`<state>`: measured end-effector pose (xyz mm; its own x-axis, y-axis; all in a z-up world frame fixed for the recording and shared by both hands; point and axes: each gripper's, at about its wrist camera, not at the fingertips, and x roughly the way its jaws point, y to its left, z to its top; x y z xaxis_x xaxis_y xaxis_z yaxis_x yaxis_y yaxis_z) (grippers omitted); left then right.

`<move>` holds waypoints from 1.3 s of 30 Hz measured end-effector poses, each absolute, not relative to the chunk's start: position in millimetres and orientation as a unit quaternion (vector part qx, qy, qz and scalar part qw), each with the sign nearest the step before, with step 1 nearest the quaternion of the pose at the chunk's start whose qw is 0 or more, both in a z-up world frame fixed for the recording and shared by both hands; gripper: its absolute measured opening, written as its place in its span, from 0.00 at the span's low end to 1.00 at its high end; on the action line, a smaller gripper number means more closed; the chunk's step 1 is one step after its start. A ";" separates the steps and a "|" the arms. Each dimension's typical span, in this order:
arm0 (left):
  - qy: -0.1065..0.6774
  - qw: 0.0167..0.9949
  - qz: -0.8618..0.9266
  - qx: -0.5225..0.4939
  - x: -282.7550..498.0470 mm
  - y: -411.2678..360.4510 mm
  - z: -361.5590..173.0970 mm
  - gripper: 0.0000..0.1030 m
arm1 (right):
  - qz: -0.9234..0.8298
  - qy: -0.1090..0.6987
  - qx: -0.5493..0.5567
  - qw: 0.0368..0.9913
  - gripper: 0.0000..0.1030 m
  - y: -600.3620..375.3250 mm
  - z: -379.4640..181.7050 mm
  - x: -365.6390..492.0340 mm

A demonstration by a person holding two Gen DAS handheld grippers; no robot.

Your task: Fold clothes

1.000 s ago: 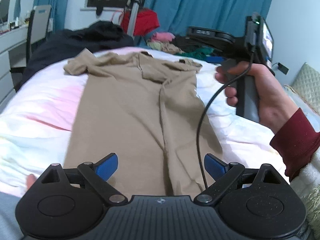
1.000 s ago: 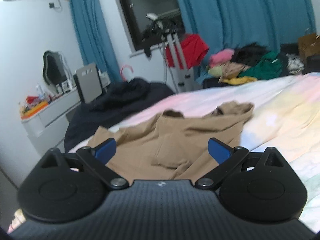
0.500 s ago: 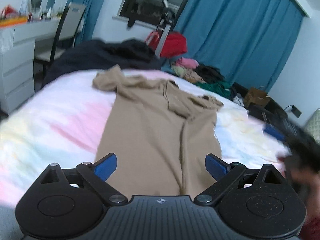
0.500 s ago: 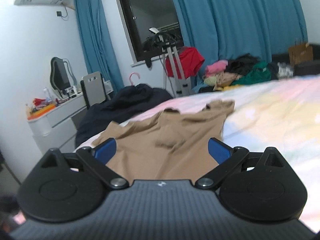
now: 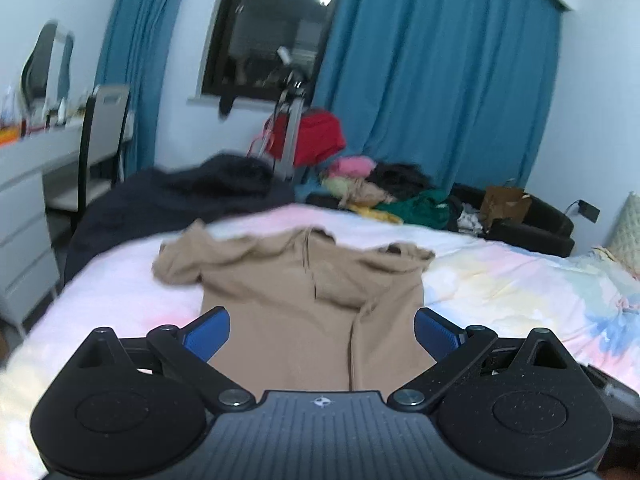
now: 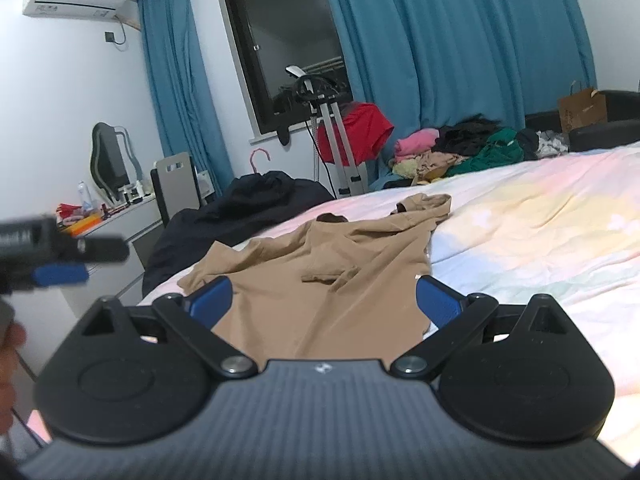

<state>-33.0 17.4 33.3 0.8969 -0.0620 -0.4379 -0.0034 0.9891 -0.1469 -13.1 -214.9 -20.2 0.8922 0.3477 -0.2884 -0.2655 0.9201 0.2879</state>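
A tan garment point(image 5: 304, 300) lies spread lengthwise on the pastel bedsheet point(image 5: 520, 280), with its collar end far away and a crumpled sleeve at the far left. My left gripper point(image 5: 322, 330) hovers open above the near part of the cloth, nothing between its blue pads. In the right wrist view the same tan garment point(image 6: 320, 280) stretches ahead, and my right gripper point(image 6: 324, 302) is open and empty over it. The left gripper's blurred body point(image 6: 48, 252) shows at the left edge there, with part of a hand below it.
A dark heap of clothing point(image 5: 192, 196) sits at the bed's far left corner. Beyond the bed are a red garment on a stand point(image 5: 308, 136), a mixed clothes pile point(image 5: 384, 192), blue curtains and a window. A white desk point(image 5: 24, 168) and chair stand left.
Both grippers tilted up and drew back, so more of the room and less of the near cloth shows. The hand with the right gripper left the left view; the left gripper entered the right view.
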 end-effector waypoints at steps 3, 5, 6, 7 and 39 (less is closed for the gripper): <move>0.240 0.968 -0.023 -0.075 -13.8 15.9 38.9 0.99 | 0.154 0.170 0.123 0.966 0.97 -213.5 -23.0 -8.4; 0.241 0.967 -0.032 -0.079 -0.7 15.9 39.4 1.00 | 0.151 0.171 0.118 0.966 0.97 -212.2 -25.5 -6.6; 0.236 0.968 -0.029 -0.078 2.6 16.4 37.7 1.00 | 0.152 0.172 0.119 0.966 0.97 -213.0 -27.5 -6.0; 0.229 0.970 -0.023 -0.075 4.0 16.7 34.0 1.00 | 0.153 0.174 0.120 0.965 0.97 -213.8 -29.6 -5.3; 0.291 0.927 0.066 -0.226 19.9 191.1 -65.6 1.00 | 0.379 0.277 -0.067 0.881 0.90 102.2 -73.6 235.7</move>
